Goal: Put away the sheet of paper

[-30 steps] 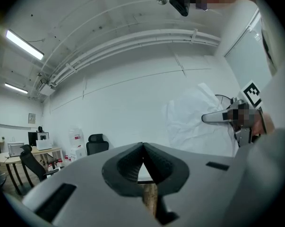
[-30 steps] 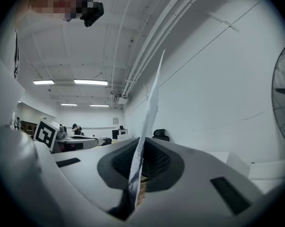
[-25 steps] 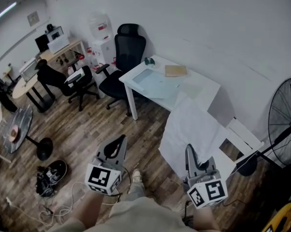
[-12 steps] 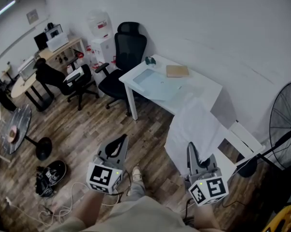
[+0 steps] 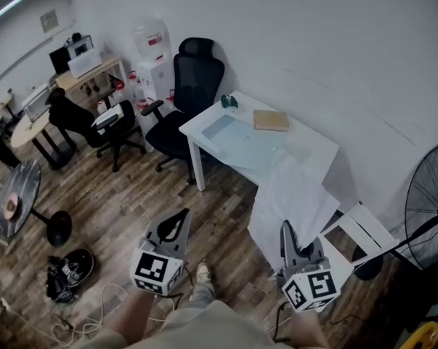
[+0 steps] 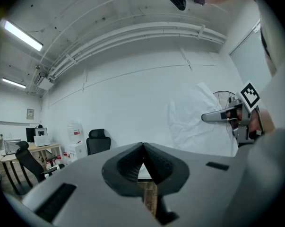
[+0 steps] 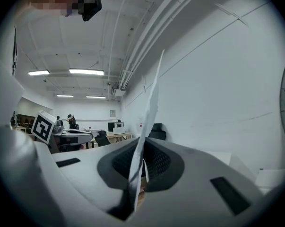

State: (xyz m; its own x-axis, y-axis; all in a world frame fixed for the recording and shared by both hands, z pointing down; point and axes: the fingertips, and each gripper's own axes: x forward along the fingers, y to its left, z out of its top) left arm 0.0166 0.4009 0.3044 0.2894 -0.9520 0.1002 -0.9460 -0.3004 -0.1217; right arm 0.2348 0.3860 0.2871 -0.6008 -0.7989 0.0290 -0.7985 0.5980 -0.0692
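A large crumpled white sheet of paper (image 5: pixel 291 198) hangs upright in the air, pinched at its lower edge by my right gripper (image 5: pixel 285 230), which is shut on it. In the right gripper view the sheet (image 7: pixel 148 117) stands edge-on, rising from between the pressed pads of that gripper (image 7: pixel 140 163). My left gripper (image 5: pixel 177 221) is held level at the left over the wood floor, shut with nothing in it. Its pads meet at the tip in the left gripper view (image 6: pixel 143 148), where the sheet (image 6: pixel 194 124) shows off to the right.
Ahead is a white table (image 5: pixel 313 142) with a brown notebook (image 5: pixel 271 120) and a small green object (image 5: pixel 229 102). A black office chair (image 5: pixel 193 78) stands at its left end. A white chair (image 5: pixel 364 227) and a standing fan (image 5: pixel 431 206) are at the right; shoes and cables lie lower left.
The view has come a little closer to the white table. The held sheet has drawn in narrower and more upright. Both grippers keep their places in the view.
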